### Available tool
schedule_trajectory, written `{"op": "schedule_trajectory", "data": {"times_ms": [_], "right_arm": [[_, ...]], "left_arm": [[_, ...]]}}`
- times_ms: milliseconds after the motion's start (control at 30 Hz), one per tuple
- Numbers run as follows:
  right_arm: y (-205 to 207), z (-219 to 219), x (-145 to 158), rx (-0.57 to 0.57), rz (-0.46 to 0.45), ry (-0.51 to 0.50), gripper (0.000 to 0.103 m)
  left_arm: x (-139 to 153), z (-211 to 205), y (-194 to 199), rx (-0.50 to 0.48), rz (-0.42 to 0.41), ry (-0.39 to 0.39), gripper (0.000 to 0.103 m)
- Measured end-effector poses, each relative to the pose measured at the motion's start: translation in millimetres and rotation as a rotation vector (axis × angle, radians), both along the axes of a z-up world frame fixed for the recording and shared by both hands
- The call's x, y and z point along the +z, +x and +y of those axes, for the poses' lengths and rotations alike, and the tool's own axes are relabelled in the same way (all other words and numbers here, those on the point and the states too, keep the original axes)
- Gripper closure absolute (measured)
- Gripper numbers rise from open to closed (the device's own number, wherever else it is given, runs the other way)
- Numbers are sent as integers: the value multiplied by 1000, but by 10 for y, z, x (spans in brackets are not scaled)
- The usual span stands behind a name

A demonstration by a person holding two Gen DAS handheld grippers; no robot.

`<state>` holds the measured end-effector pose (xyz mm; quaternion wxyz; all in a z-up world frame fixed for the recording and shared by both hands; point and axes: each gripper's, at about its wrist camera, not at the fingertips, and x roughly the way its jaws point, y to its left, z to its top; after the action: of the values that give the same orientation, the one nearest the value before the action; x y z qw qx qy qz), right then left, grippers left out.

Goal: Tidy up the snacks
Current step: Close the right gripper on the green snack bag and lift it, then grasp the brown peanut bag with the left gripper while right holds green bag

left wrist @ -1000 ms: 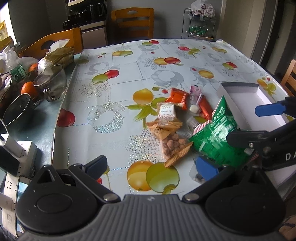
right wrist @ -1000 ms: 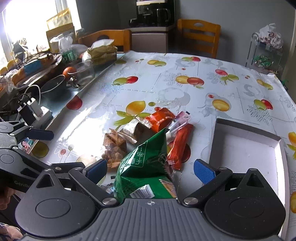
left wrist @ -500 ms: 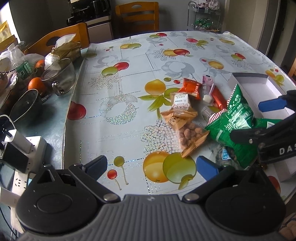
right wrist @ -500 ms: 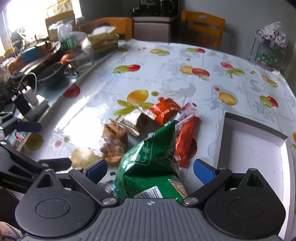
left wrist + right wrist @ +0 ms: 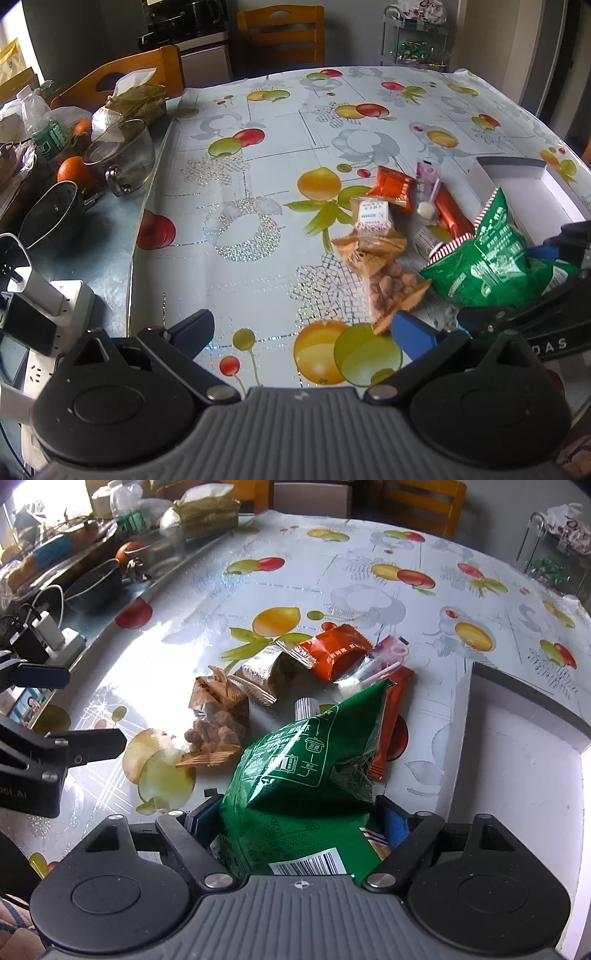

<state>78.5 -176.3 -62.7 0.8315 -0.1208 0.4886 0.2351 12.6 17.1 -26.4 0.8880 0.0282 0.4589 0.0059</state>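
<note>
My right gripper is shut on a green snack bag, its blue pads pressing both sides; the bag also shows in the left wrist view. Beyond it lie a bag of nuts, a beige packet, an orange packet, a pink lollipop wrapper and a red stick pack. A white open box sits to the right. My left gripper is open and empty, near the table's front edge, left of the pile.
The fruit-print tablecloth covers the table. On the left edge stand a glass cup, a dark bowl, oranges, a bottle and a power strip with chargers. Wooden chairs stand behind.
My right gripper has closed on the green bag, which was loose between open jaws. My left gripper has drawn back toward the left.
</note>
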Motion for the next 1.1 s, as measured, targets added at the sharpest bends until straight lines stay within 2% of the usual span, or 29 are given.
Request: {"op": "schedule_trajectory", "data": {"times_ms": [67, 233, 333, 600, 767, 900, 1000, 1100], "right_arm": [[6, -2, 5, 2, -1, 5, 20], [26, -41, 42, -12, -14, 21, 32], [28, -80, 68, -21, -16, 34, 35], [-1, -171, 175, -37, -44, 58, 36], [-6, -233, 233, -52, -69, 57, 36], [-4, -295, 270, -68, -88, 54, 36], [-11, -344, 288, -82, -95, 49, 36], [-16, -401, 305, -94, -100, 48, 36]], "left_arm": [[-3, 11, 27, 8, 0, -6, 0], [-6, 0, 73, 10, -4, -21, 0], [-11, -34, 123, 4, -6, -33, 0], [-76, -117, 345, -15, -6, -120, 0], [-143, -251, 463, -63, -11, -132, 0], [-192, -282, 544, -54, -15, -138, 0], [-277, -273, 623, -33, 5, -140, 3], [-371, -261, 673, -20, 27, -133, 10]]}}
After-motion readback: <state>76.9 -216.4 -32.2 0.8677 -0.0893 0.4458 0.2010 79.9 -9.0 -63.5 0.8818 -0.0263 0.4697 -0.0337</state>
